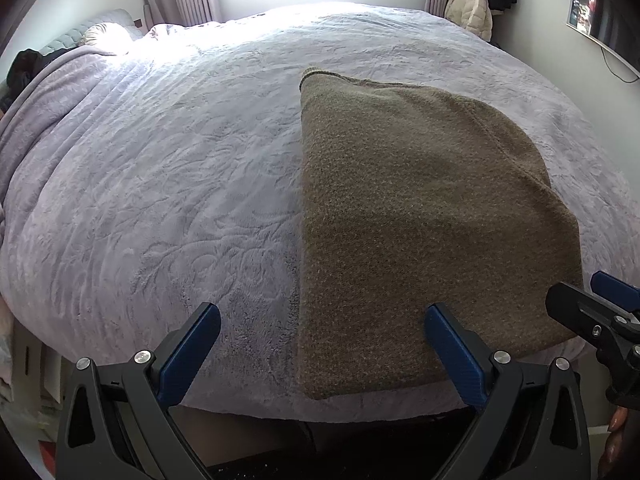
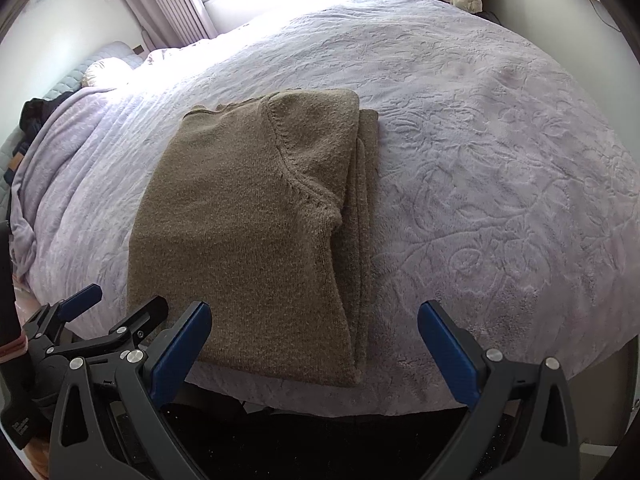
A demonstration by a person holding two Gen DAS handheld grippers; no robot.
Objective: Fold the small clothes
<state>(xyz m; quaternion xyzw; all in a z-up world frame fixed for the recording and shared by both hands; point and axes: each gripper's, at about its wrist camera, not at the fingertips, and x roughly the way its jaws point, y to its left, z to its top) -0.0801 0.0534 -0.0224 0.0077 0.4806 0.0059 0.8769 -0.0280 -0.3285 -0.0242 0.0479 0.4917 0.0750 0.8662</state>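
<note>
A brown knitted sweater [image 1: 420, 208] lies folded lengthwise on the lilac bedspread [image 1: 160, 184], its near hem at the bed's front edge. In the right wrist view the sweater [image 2: 248, 232] shows a raglan seam and folded layers along its right side. My left gripper [image 1: 320, 344] is open and empty, just in front of the sweater's near left corner. My right gripper [image 2: 314, 344] is open and empty, in front of the sweater's near right corner. Each gripper shows at the edge of the other's view: the right one [image 1: 592, 312], the left one [image 2: 116, 312].
The bed [image 2: 500, 168] fills both views, with pillows and dark clothes [image 1: 24, 68] at its far left. A window with curtains is behind it. Coats [image 1: 472, 4] hang at the back right. The floor below the bed's front edge is dark.
</note>
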